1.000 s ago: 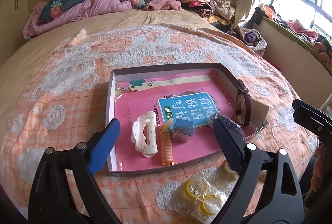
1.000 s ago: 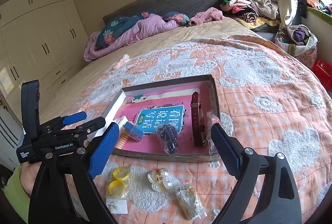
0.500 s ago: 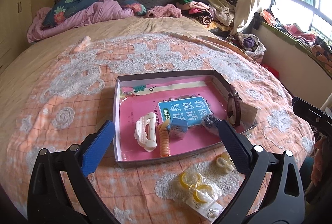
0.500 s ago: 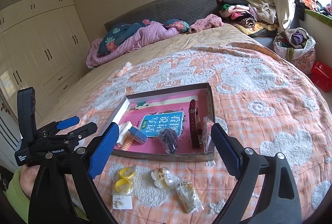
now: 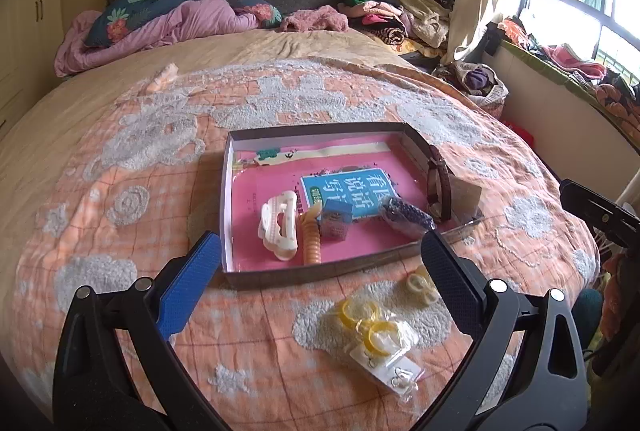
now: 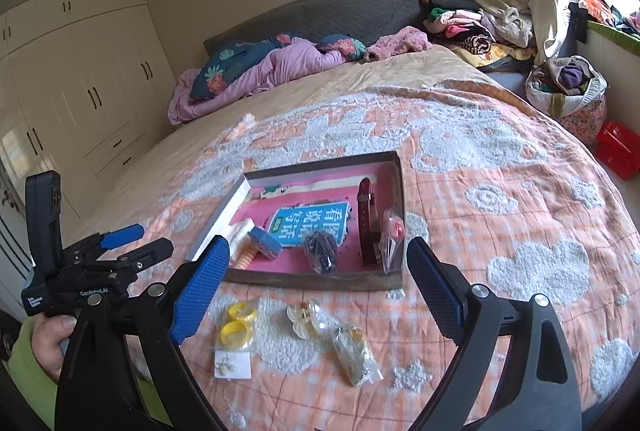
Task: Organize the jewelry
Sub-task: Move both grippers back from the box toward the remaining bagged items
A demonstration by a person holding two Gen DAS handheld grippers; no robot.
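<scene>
A shallow box [image 5: 228,187] [image 6: 316,277] with a pink lining lies on the bed. In it are a white hair claw [image 5: 278,225], an orange spiral tie [image 5: 311,237], a small blue box [image 5: 336,219], a dark beaded piece [image 6: 319,251] and a brown watch strap [image 6: 366,219]. On the quilt in front lie a bag of yellow rings [image 5: 374,327] [image 6: 237,323], an earring card [image 6: 232,365], a clear hair claw [image 6: 306,317] and a bagged gold piece [image 6: 354,349]. My left gripper [image 5: 316,291] and right gripper [image 6: 316,287] are both open and empty, above these loose items.
The bed carries an orange and white quilt [image 6: 500,215]. Pillows and a purple blanket [image 5: 160,19] lie at the headboard, with piled clothes [image 5: 392,15] beside. Wardrobes [image 6: 80,79] stand left, a window ledge [image 5: 560,63] right. A red bin [image 6: 620,149] is on the floor.
Both grippers have pulled back and up from the box, so the loose items in front of it show more fully. Both stay open and empty.
</scene>
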